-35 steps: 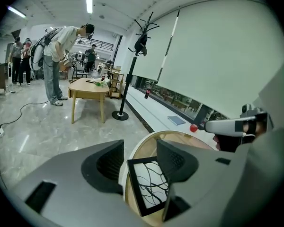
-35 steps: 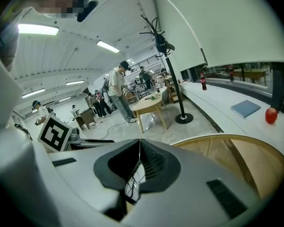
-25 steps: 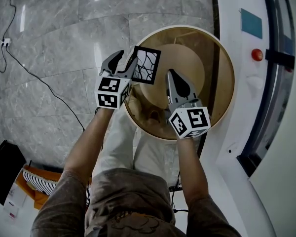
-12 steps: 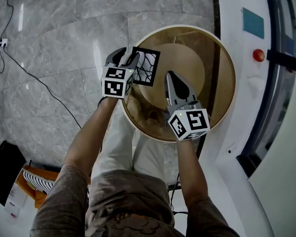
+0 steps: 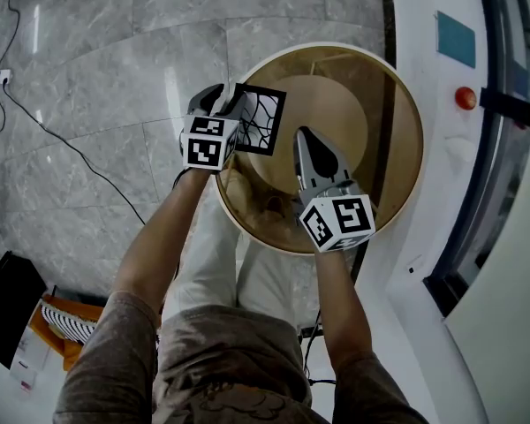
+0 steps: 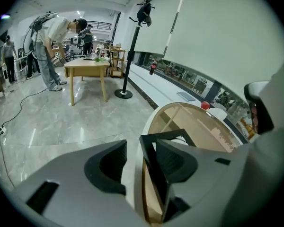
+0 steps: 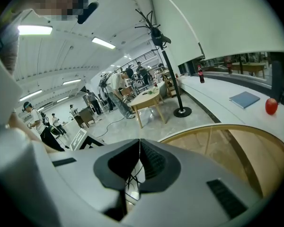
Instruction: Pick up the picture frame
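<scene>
The picture frame sits at the far left rim of the round glass-topped table. The left hand-held gripper has its jaws narrowly apart around the frame's left edge — one jaw lies against the black border, the other just clear of it. The right hand-held gripper hovers over the table just right of the frame, its jaws pressed together with nothing between them.
</scene>
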Demonstrator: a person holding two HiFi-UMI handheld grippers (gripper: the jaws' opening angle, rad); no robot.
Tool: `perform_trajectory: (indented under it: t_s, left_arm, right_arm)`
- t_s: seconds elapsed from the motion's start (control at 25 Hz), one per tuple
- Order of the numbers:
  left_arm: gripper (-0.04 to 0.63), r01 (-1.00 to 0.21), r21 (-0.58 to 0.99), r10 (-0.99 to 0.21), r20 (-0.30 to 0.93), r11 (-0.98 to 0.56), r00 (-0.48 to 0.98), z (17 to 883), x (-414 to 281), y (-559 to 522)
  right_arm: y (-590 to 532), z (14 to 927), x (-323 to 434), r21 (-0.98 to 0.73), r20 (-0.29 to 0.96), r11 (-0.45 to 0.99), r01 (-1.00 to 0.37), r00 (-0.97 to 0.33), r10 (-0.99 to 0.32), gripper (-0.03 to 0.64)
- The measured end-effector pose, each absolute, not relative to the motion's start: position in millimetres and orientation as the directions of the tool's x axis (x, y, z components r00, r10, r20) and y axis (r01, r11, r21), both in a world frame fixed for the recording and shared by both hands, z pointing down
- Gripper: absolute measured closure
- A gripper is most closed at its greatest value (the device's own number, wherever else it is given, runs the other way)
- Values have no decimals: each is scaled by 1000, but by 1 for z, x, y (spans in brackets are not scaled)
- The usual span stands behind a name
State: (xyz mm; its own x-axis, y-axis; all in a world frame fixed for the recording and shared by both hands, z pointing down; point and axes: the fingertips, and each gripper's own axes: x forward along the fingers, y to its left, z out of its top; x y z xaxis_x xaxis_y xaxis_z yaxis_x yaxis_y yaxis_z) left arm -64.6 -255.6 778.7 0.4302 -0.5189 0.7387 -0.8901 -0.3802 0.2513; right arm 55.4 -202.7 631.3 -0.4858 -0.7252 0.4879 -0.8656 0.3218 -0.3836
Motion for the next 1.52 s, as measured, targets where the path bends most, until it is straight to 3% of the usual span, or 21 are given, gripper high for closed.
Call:
perform_trajectory:
  t_s: [0.8,1.52]
  left_arm:
    - [413,-909,236,-542,741,-343,396,776,-81,-256]
    - [405,-793,516,-489,626,-323,607,781,-68,-265]
  right_arm:
    - [-200,638,52,-400,493,319,-859,-495,-716,597]
    - [-197,654,48,-407,515,307,-861,-493,-701,597]
